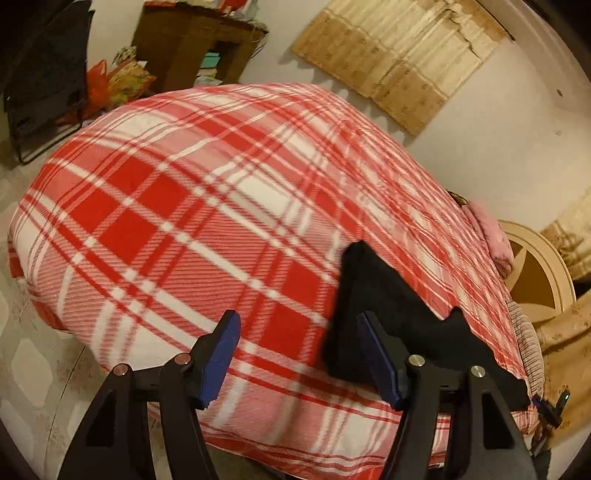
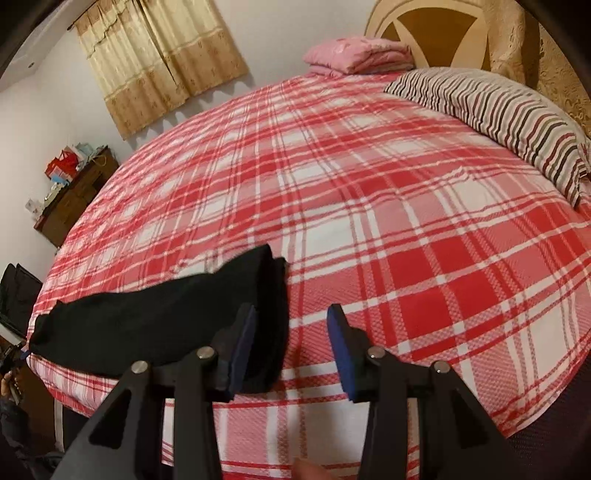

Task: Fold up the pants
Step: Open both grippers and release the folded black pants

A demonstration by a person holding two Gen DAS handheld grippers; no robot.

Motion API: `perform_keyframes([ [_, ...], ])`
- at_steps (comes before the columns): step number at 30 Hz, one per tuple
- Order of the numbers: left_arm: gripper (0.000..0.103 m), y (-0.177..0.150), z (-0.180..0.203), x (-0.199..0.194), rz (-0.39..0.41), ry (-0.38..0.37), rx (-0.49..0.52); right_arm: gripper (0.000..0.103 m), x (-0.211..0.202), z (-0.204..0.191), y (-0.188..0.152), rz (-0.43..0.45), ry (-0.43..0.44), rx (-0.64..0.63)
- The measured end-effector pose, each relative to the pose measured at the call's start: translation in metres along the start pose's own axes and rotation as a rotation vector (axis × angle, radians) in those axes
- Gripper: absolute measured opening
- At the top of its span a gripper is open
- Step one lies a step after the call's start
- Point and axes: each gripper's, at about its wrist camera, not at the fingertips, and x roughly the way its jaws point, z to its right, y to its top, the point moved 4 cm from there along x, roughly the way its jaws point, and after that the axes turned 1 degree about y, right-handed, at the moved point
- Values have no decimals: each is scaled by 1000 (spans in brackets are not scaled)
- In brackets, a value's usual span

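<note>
**Asker:** What are the two tools doing?

**Describer:** Both are spread wide and hold nothing. The left tool [image 1: 299,360] hovers above a red-and-white plaid blanket [image 1: 192,206] on a bed, its blue pads [image 1: 221,360] well apart. The right tool [image 2: 291,354] hovers over the same blanket, equally parted.

**Asker:** Where are the pants?

**Describer:** The black pants [image 1: 399,317] lie folded into a long bundle near the bed's near edge. From the left tool they sit just ahead and to the right, partly behind its right finger. From the right tool they sit ahead and to the left, overlapped by its left finger. Whether either finger touches the cloth cannot be told.

**Asker:** How much room is there?

**Describer:** Ahead of both tools the blanket lies flat. Far ahead of the right tool and to its right, a striped pillow [image 2: 506,114] and a folded pink cloth [image 2: 354,53] rest by the headboard [image 2: 432,22].

**Asker:** Anything hard to make out?

**Describer:** The pants' folds vanish in the black fabric, and the pants' near end is hidden behind each tool's arms.
</note>
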Motion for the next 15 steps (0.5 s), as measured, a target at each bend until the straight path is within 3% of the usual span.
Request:
perform_keyframes([
  [4,67,-5,38,1,30,4,71,48,-5,-32,8,21,25,-43],
  [8,67,-26,87,11,24,-57,175,48,6,-69,0,-59,-32,-132],
  [11,67,-44,113,27,-20,-80,241,48,5,-66,-7,-85,-71,-94],
  [15,67,-62,139,48,-68,-55,366,46,1,-48,-16,-97,-54,20],
])
